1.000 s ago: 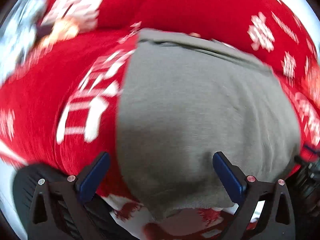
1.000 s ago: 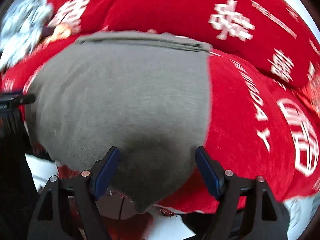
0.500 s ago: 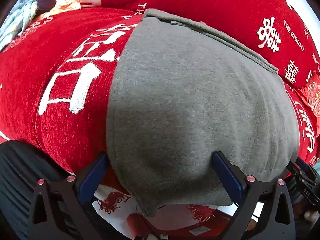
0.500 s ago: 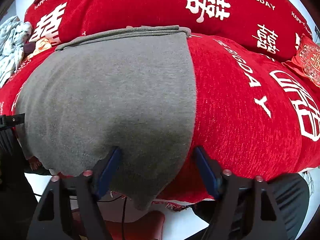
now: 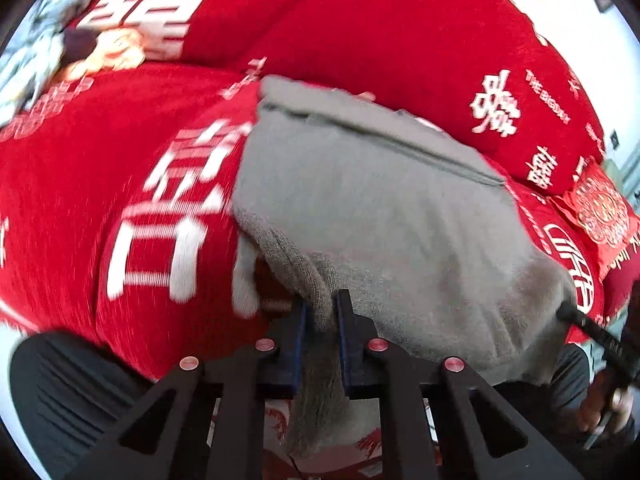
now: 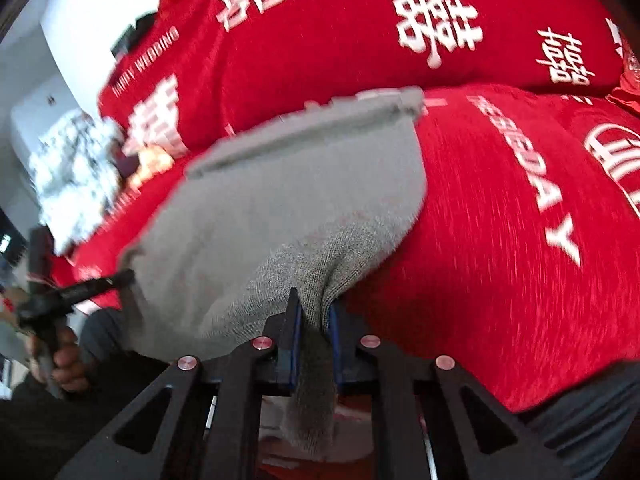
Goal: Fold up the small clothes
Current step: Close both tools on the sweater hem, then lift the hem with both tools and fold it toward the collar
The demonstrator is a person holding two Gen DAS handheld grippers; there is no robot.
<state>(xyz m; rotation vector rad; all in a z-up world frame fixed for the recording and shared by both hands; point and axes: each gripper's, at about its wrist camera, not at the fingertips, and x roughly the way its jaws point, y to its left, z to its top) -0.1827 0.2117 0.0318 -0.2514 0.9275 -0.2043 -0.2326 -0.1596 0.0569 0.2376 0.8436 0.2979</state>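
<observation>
A grey knitted garment [image 5: 400, 216] lies spread on a red cushion with white lettering [image 5: 100, 208]. My left gripper [image 5: 320, 312] is closing and pinches the near left corner of the garment between its blue pads, lifting the fabric into a ridge. In the right wrist view the same grey garment [image 6: 280, 200] shows, and my right gripper [image 6: 314, 312] is closing on its near right corner, with cloth bunched between the pads and hanging below. The garment's far hem lies flat against the back cushion.
A red back cushion [image 6: 400, 12] with white characters stands behind. A pile of pale and orange clothes [image 5: 60, 52] lies at the far left. A small red embroidered pillow [image 5: 604, 212] sits at the right. Each view shows the other gripper and a hand [image 6: 60, 352] at its edge.
Both grippers stood wide open around the garment's near corners; both have now closed on the fabric and lifted it slightly, so the near edge is bunched and raised.
</observation>
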